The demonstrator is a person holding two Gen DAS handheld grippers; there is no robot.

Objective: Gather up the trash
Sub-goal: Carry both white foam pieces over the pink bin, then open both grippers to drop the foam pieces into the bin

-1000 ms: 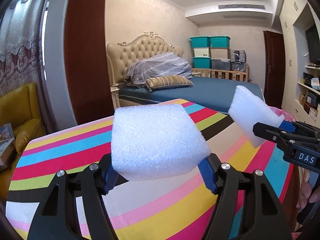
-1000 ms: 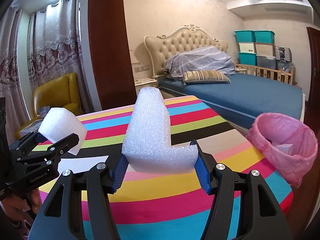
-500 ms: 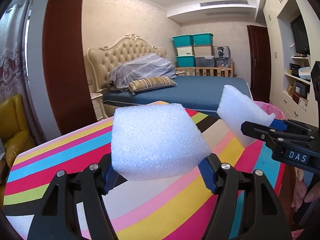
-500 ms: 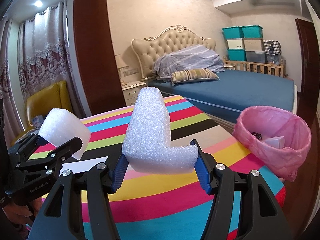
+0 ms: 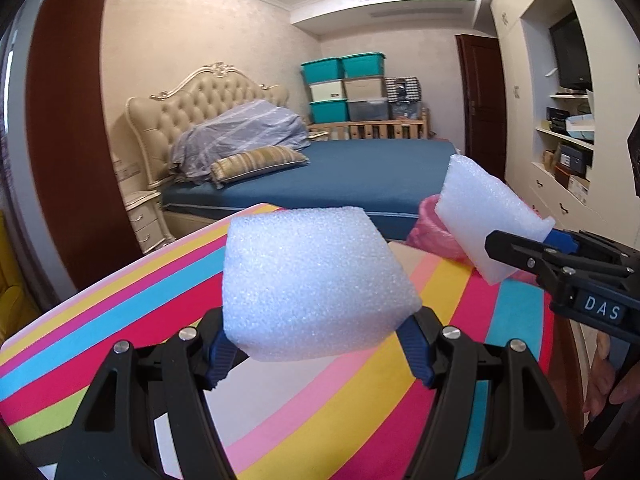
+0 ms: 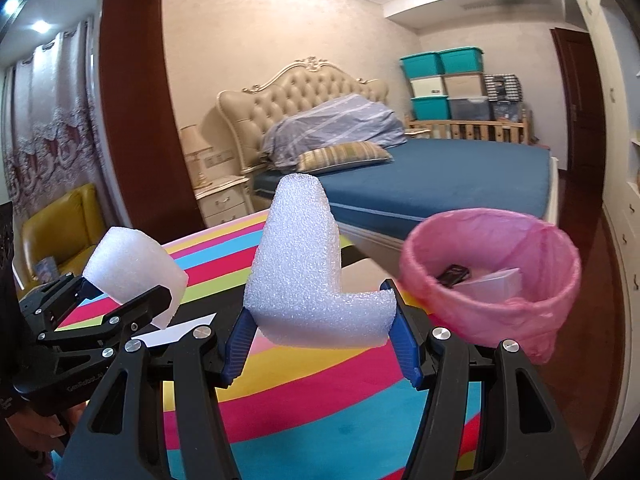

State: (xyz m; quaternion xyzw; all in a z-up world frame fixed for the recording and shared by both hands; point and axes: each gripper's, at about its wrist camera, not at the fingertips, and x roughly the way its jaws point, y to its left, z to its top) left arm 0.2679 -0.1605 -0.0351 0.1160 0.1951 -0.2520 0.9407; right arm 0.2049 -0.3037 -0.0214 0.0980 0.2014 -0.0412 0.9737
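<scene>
Right gripper [image 6: 320, 332], foam piece [image 6: 300, 272] nearer pink bin [image 6: 492, 312] than before.

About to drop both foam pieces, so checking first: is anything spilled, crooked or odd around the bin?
Nothing stands out. The pink-lined bin stands upright past the striped table's edge, with scraps inside and no spill visible. The left hand-held gripper grips the foam block; the right hand-held gripper grips the L-shaped foam.

Blue bed [image 6: 440, 176], perhaps plastic crates [image 6: 444, 80]
</scene>
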